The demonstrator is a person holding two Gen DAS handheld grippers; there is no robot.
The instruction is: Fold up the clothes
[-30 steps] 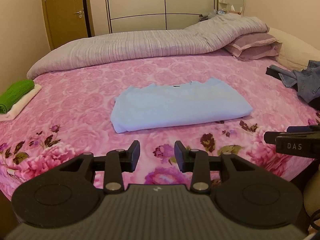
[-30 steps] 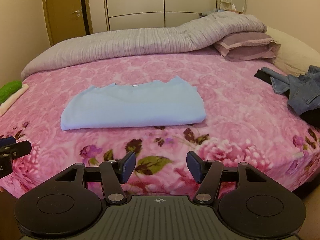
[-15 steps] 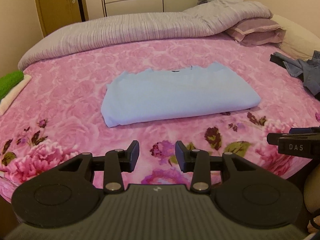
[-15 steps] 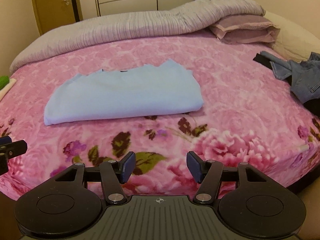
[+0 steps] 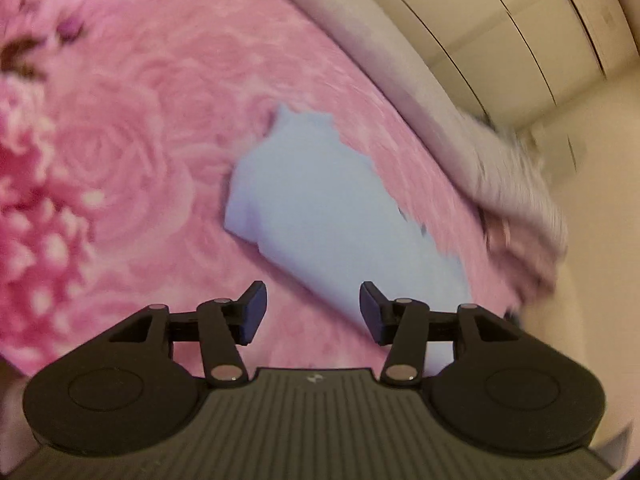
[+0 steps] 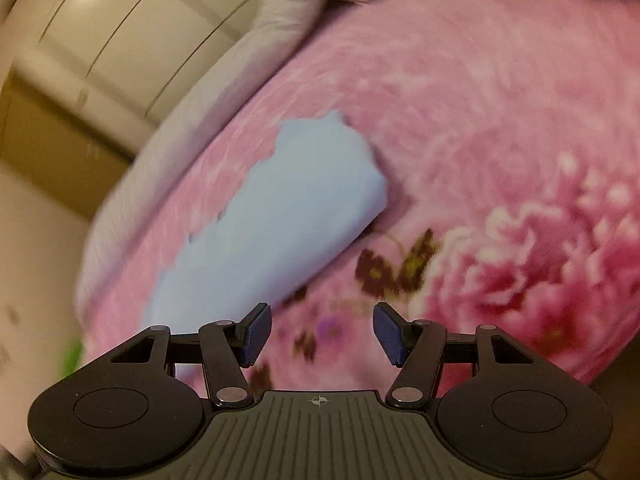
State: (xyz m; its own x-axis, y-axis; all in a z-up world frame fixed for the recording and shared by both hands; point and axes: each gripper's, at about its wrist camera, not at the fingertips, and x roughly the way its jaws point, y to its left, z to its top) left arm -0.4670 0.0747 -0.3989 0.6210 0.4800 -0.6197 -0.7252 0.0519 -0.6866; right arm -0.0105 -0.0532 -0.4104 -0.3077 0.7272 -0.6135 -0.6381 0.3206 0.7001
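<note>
The left claw (image 5: 312, 312) has just been opening and gapes wide, empty; the right claw (image 6: 322, 334) stands half open, also empty. The folded blue shirt (image 5: 320, 208) lies just ahead on the pink bed (image 5: 120, 140); motion blur smears its edges.

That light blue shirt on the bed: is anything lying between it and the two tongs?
Nothing visible. Only bare pink floral blanket lies between the folded light blue shirt and the open left tongs, and likewise before the open right tongs.
</note>
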